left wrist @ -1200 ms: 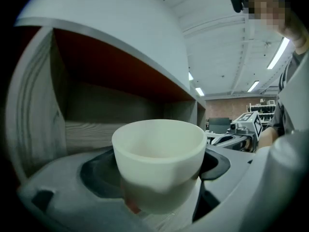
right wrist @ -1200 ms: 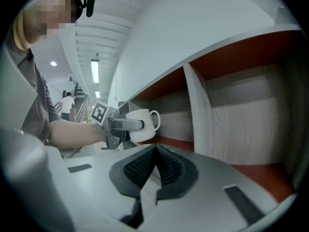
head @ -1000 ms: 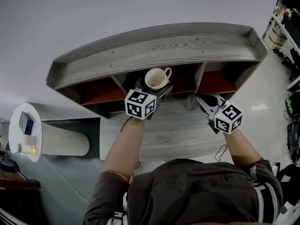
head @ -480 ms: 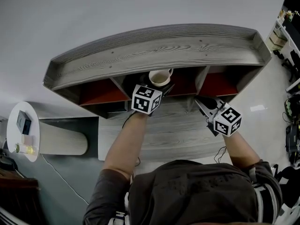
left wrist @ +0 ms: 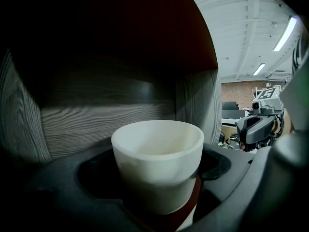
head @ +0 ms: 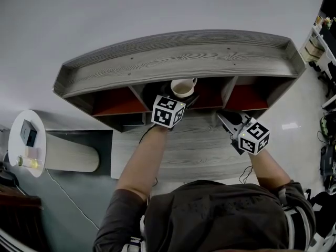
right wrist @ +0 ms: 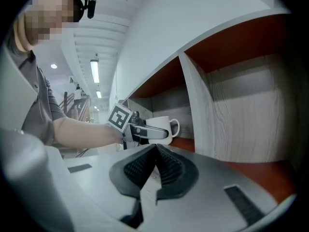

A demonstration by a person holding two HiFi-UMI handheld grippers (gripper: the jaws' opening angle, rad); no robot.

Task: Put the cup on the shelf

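The left gripper (head: 180, 95) has its fingers (left wrist: 58, 187) clenched around the white cup (left wrist: 158, 163). The cup is in the opening of the middle compartment of the shelf (head: 178, 54). The right gripper (right wrist: 155, 151) has its fingers pressed together on nothing, just in front of the right compartment.

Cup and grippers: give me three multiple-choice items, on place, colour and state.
1. Where is the cup? A) on the shelf's top board B) at the middle compartment C) on the round side table
2. What colour is the cup? A) red B) white C) black
3. How are the fingers of the right gripper? A) shut on the cup B) wide apart C) together, empty
B, it is between the two dividers; B, its wall is white; C, the fingers meet with nothing between.
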